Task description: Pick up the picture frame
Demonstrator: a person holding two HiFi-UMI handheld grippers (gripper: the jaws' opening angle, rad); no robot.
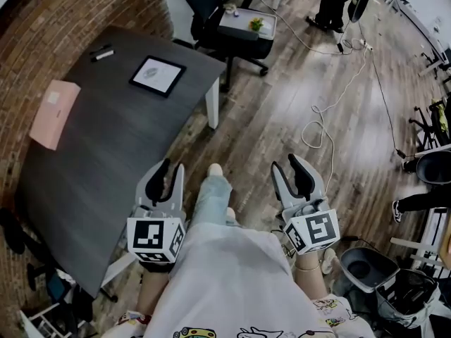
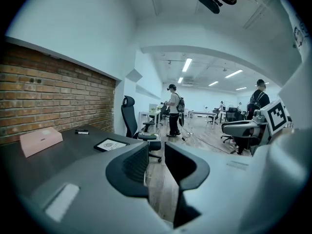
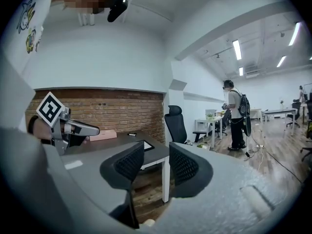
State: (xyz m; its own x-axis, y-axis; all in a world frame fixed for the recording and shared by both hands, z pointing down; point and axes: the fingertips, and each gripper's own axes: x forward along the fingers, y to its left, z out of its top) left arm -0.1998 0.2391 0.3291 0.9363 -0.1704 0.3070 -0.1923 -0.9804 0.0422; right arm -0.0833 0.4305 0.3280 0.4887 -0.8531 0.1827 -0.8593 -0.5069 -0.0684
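The picture frame (image 1: 158, 75), black-edged with a white print, lies flat on the far part of the dark table (image 1: 106, 139). It also shows small in the left gripper view (image 2: 110, 144) and partly behind a jaw in the right gripper view (image 3: 147, 146). My left gripper (image 1: 167, 169) hovers off the table's near corner, well short of the frame, open with nothing between its jaws (image 2: 156, 156). My right gripper (image 1: 290, 165) hangs over the wooden floor to the right, also open and empty (image 3: 156, 164). Both point roughly level toward the room.
A pink box (image 1: 54, 113) and a black marker (image 1: 102, 53) lie on the table near the brick wall. A black office chair (image 1: 211, 13) stands beyond the table's far corner. Cables (image 1: 324, 118) trail over the floor. A person (image 2: 173, 110) stands farther off. Bins (image 1: 366, 266) sit at lower right.
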